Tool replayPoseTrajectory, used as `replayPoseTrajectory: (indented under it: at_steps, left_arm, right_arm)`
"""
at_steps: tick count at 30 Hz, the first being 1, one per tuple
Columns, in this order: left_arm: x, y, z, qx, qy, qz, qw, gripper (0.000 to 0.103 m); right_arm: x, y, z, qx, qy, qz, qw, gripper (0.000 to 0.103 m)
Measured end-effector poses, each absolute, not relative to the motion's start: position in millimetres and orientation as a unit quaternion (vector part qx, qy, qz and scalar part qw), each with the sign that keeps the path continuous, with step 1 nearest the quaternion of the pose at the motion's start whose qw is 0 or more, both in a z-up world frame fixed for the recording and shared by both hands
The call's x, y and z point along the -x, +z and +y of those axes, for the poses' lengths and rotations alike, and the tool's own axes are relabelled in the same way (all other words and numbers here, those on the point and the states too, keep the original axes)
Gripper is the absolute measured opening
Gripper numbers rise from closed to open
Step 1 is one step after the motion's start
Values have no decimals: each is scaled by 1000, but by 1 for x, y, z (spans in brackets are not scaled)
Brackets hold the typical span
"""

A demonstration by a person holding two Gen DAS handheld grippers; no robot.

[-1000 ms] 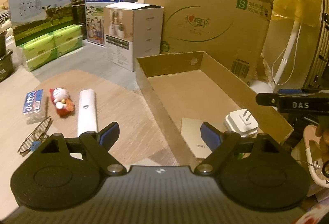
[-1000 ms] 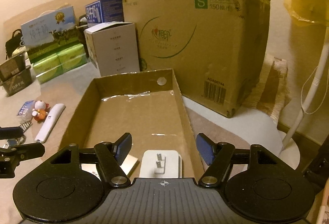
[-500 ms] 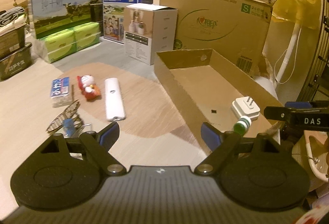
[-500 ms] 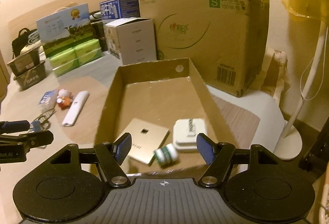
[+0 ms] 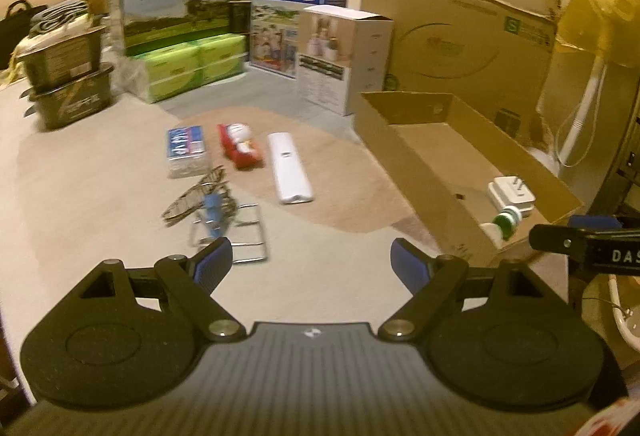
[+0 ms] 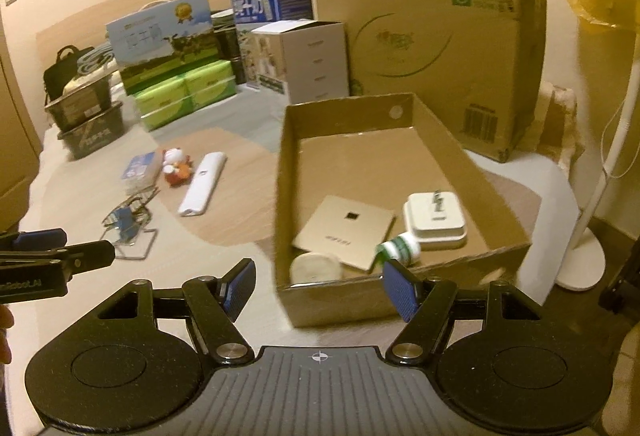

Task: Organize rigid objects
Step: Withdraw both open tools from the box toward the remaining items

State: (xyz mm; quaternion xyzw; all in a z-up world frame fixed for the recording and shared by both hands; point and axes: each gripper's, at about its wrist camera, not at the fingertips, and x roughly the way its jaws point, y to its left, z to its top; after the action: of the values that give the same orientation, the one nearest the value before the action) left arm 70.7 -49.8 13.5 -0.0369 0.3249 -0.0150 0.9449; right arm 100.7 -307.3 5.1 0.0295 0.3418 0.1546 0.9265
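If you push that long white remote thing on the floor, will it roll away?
Probably not. The white remote lies flat on the mat, and it looks flattish rather than round, so it would likely slide. It looks stiff, so it shouldn't bend when lifted. Its smooth shell might be a bit slippery between the fingers.

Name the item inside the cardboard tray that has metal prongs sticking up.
The white plug adapter; the gold card, green-capped bottle and tape roll have none.

Two forward-facing wrist views, both overlooking cardboard tray (image 5: 404, 152) (image 6: 476, 172).
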Motion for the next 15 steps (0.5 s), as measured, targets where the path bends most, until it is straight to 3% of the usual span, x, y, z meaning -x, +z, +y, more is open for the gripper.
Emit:
replayPoseTrajectory:
  at_steps: [15]
  left_arm:
    - [-56,7,2,44,41,329,943,85]
  right_arm:
    - [-91,-2,-264,-26,189,350,917,70]
